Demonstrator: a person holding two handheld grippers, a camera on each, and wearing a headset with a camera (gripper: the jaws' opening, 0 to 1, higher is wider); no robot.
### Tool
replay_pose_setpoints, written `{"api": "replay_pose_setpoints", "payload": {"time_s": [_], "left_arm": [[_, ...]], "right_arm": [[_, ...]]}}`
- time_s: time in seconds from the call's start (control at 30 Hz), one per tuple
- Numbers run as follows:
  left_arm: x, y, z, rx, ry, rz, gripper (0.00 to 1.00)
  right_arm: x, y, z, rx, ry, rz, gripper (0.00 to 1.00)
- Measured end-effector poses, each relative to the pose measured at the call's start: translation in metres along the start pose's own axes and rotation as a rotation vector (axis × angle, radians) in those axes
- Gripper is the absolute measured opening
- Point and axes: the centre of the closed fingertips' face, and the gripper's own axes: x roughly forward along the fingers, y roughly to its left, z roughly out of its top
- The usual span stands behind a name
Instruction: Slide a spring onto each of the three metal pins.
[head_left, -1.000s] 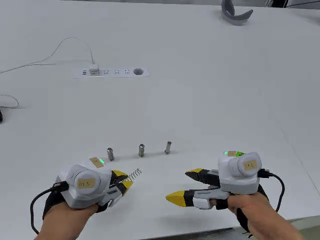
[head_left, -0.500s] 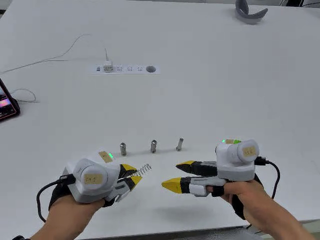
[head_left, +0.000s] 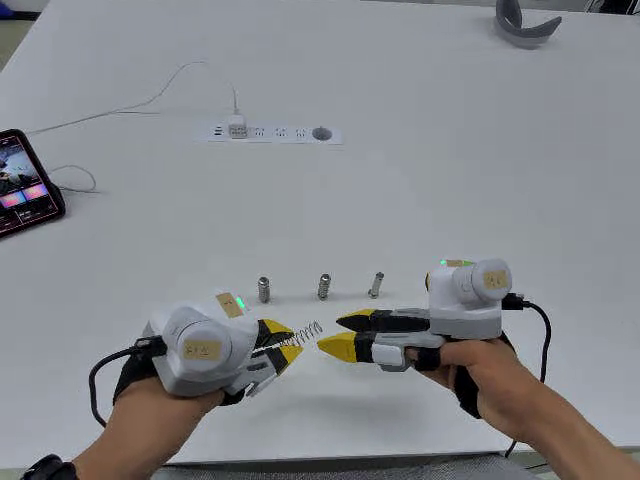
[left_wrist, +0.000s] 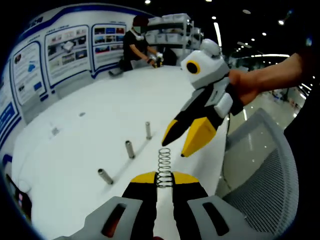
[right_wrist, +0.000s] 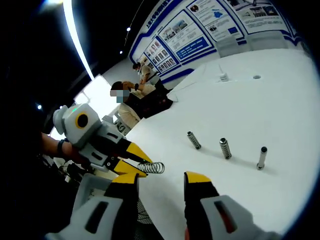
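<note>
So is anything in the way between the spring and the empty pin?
Nothing visible. The spring in the left gripper has bare table up to the empty pin; the right gripper hovers beside the spring, jaws open.

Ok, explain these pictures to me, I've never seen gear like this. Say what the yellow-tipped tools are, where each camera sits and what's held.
A person holds two hand-held grippers. One picture comes from a headset camera looking down; the others from a camera on each gripper. The left gripper pinches a spring; the right gripper is open beside it. On the white table stand three pins: two wear springs, the third pin is bare. A power strip and a phone lie beyond.
</note>
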Motion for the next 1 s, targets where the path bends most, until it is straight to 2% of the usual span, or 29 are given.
{"api": "replay_pose_setpoints", "payload": {"time_s": [0.2,0.57,1.0], "left_arm": [[-0.001,-0.005,0.009,0.020,-0.015,-0.010,0.10],[0.000,-0.009,0.017,0.038,-0.029,-0.026,0.10],[0.001,-0.012,0.015,0.064,-0.019,-0.046,0.10]], "right_arm": [[0.004,0.007,0.002,0.015,0.001,0.034,0.34],[0.004,0.015,0.005,0.040,-0.011,0.077,0.23],[0.001,0.020,0.009,0.086,-0.037,0.116,0.16]]}}
